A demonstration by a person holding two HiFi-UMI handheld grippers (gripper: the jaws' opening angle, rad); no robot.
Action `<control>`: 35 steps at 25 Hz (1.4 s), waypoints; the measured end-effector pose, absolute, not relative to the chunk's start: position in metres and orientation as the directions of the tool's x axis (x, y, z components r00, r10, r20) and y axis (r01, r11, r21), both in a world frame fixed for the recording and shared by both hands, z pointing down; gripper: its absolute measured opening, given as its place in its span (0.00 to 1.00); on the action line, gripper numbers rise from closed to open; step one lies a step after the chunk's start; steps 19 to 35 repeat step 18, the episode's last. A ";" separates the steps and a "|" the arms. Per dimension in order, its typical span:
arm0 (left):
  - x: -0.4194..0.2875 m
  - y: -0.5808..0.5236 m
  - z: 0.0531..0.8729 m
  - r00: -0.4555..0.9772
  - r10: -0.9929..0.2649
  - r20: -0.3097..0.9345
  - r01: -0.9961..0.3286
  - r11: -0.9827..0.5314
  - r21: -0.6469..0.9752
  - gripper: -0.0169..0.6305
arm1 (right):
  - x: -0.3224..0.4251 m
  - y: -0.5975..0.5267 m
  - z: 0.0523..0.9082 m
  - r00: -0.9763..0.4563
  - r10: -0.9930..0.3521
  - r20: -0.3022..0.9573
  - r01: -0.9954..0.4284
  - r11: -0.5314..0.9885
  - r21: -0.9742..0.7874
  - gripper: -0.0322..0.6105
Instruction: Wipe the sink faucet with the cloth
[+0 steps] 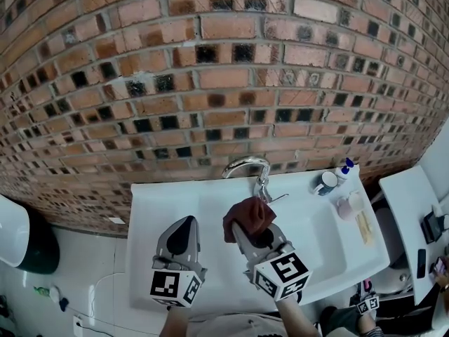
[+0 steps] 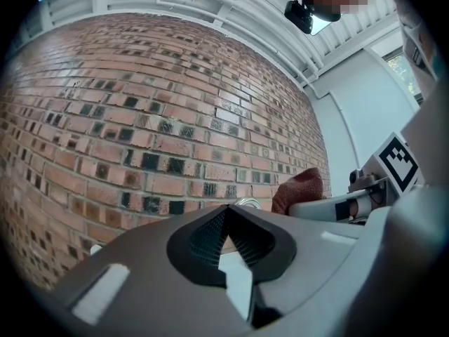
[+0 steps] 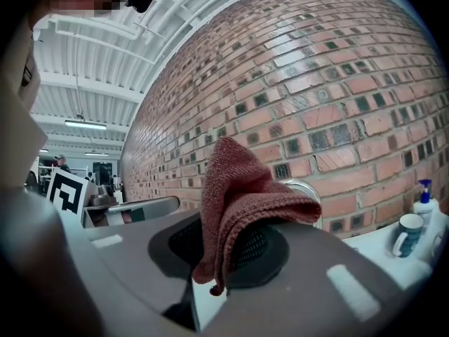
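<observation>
Nearest you, the left hand-held gripper [image 1: 186, 222] sits over the near-left part of the white sink [image 1: 316, 248]. Its jaws are pressed together with nothing between them. It is idle and well apart from the faucet.

Just right of it, the right hand-held gripper [image 1: 254, 230] is pinching the cloth [image 1: 248, 217] by one fold. The rest bunches over the jaw tips and droops down one side. The cloth is rust-red, a coarse, thick, soft knit, and it is doubled over. It hangs above the basin, just near of the faucet [image 1: 249, 166]. You can't tell from here whether it touches the faucet yet.

The faucet is slim, shiny chrome. Its gooseneck arches from the base toward the left, and a thin lever sticks out right of the base.

The step in hand is probably getting the cloth onto the faucet.
- Lead with the bunched knit, not the hard jaw tips.
- Drape the loose flap round the curved spout and slide it along the arch, then do the base and lever.
- Pinch firmly: the smooth metal gives little grip, and the knit may snag on the lever.
- Leave the left gripper out of it.

On the far-right ledge are a mug [image 1: 325, 182] and a blue-topped pump bottle [image 1: 345, 169], so mind your swing. Beyond is the rough brick wall [image 1: 224, 76], red-brown with dark bricks mixed in.
</observation>
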State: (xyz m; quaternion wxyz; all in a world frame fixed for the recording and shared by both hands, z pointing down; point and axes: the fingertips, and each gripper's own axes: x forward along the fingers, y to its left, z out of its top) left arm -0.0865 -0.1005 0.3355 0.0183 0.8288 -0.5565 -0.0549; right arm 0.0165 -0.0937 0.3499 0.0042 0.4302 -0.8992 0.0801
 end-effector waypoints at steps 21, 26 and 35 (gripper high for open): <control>-0.086 -0.100 0.348 0.365 -0.929 -0.056 -0.920 -0.369 0.130 0.03 | 0.024 -0.086 0.355 -0.640 -0.761 0.106 -0.769 0.632 -0.097 0.13; -0.086 -0.100 0.348 0.365 -0.929 -0.056 -0.920 -0.369 0.130 0.03 | 0.024 -0.086 0.355 -0.640 -0.761 0.106 -0.769 0.632 -0.097 0.13; -0.086 -0.100 0.348 0.365 -0.929 -0.056 -0.920 -0.369 0.130 0.03 | 0.024 -0.086 0.355 -0.640 -0.761 0.106 -0.769 0.632 -0.097 0.13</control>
